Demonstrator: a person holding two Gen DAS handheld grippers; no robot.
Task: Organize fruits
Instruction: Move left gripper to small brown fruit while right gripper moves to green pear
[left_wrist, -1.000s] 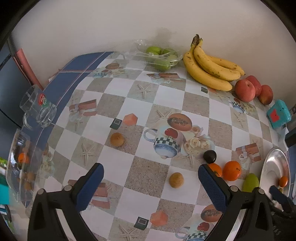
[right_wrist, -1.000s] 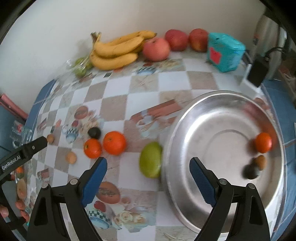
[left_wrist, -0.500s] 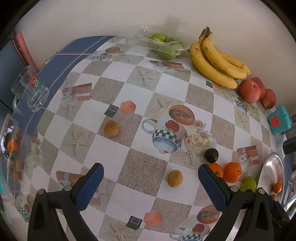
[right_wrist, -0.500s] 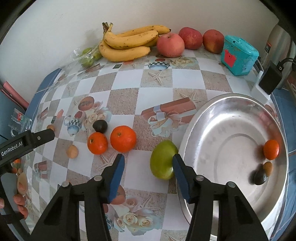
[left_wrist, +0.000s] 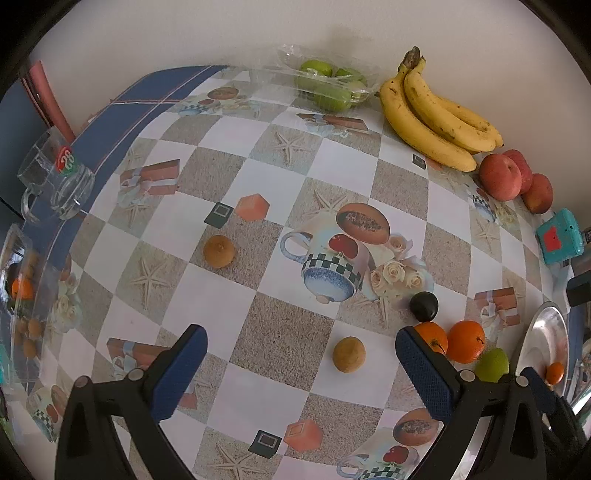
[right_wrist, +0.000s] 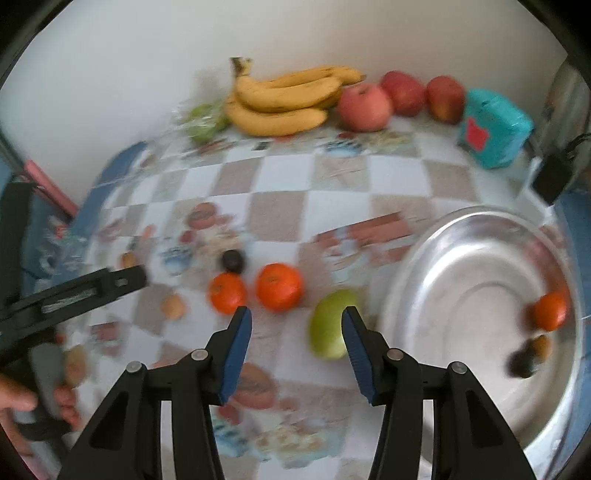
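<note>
We see our left hand-held gripper (left_wrist: 301, 373) wide open above the counter (left_wrist: 280, 184), and it holds nothing. A small brown fruit (left_wrist: 349, 354) lies on the counter between its two fingers, but nothing touches it. A second brown fruit (left_wrist: 219, 251) lies further away, near the printed cup on the cloth.

Our right hand-held gripper (right_wrist: 296, 345) is partly open and also holds nothing. A green fruit (right_wrist: 330, 325) lies just in front of its right finger (right_wrist: 356, 347), close to it; the picture is blurred, so we cannot tell if they touch. This green fruit is just beside the rim of the metal tray (right_wrist: 476, 295). Left of it two oranges (right_wrist: 279, 286) lie side by side, and a dark fruit (right_wrist: 232, 260) is just behind them.

Inside the tray, at its right side, are one small orange (right_wrist: 550, 310), one brown fruit and one dark fruit.

Along the wall we see a bag of green fruits (left_wrist: 327, 86), a bunch of bananas (left_wrist: 436, 122), three red apples (left_wrist: 500, 177) and a turquoise box (left_wrist: 559, 236). A glass mug (left_wrist: 55, 173) stands at the left edge.
</note>
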